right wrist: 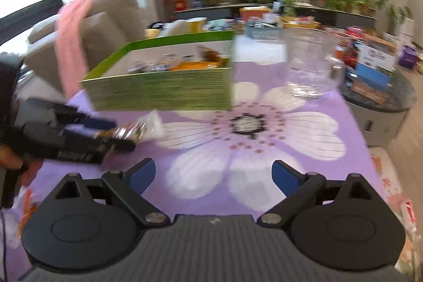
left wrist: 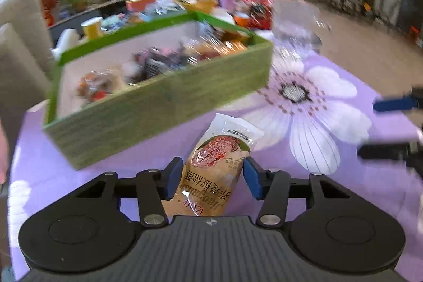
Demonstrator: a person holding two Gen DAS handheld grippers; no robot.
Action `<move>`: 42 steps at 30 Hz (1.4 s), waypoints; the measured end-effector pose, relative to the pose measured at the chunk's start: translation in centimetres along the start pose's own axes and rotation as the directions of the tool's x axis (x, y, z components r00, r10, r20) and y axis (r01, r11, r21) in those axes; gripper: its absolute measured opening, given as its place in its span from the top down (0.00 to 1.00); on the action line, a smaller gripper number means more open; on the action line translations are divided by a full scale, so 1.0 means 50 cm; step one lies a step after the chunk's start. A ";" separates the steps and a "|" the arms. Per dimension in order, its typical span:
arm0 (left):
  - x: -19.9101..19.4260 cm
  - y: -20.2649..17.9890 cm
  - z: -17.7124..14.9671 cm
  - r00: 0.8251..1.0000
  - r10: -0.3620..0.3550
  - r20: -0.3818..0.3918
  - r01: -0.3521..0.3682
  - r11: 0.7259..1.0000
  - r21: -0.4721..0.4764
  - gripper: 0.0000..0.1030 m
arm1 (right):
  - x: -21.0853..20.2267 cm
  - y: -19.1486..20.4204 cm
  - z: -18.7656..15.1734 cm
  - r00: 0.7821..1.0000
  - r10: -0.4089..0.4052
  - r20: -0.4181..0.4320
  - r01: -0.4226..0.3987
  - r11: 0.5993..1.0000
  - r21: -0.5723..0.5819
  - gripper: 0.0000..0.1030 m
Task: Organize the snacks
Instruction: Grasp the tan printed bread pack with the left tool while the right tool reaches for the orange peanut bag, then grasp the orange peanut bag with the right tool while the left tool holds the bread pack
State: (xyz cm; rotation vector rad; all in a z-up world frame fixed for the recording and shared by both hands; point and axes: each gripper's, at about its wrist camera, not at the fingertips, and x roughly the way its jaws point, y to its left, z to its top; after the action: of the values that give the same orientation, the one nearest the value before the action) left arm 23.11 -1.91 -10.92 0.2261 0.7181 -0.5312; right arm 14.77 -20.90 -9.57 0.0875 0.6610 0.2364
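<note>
My left gripper (left wrist: 212, 176) is shut on a tan snack packet (left wrist: 219, 163) with a red-brown picture and holds it above the purple flowered tablecloth (left wrist: 304, 97), just in front of a green box (left wrist: 158, 102) that holds several wrapped snacks (left wrist: 148, 65). In the right wrist view the left gripper (right wrist: 116, 134) shows at the left with the snack packet (right wrist: 137, 130), near the green box (right wrist: 164, 89). My right gripper (right wrist: 214, 176) is open and empty over the flower print.
A clear plastic jar (right wrist: 309, 62) stands right of the box; it also shows in the left wrist view (left wrist: 296, 23). A beige sofa (right wrist: 105, 25) with a pink cloth (right wrist: 74, 41) is behind. A cluttered side table (right wrist: 375, 81) stands at the right.
</note>
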 end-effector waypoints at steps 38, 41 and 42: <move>-0.217 0.095 -0.149 0.984 0.153 0.092 -0.117 0.943 -0.311 0.54 | 0.012 0.288 -0.102 0.946 0.279 -0.162 -0.319 0.886 -0.336 0.25; -0.213 0.094 -0.145 0.985 0.149 0.092 -0.114 0.945 -0.306 0.54 | 0.014 0.287 -0.098 0.951 0.273 -0.146 -0.306 0.895 -0.325 0.25; -0.212 0.094 -0.144 0.984 0.149 0.093 -0.114 0.945 -0.306 0.54 | 0.014 0.284 -0.096 0.953 0.270 -0.140 -0.301 0.898 -0.319 0.25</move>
State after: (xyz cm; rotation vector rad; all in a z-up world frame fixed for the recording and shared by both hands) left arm 14.89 8.82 -8.95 -0.0404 0.6566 -0.2988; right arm 9.66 -6.94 -11.55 -0.1593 0.6901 0.6391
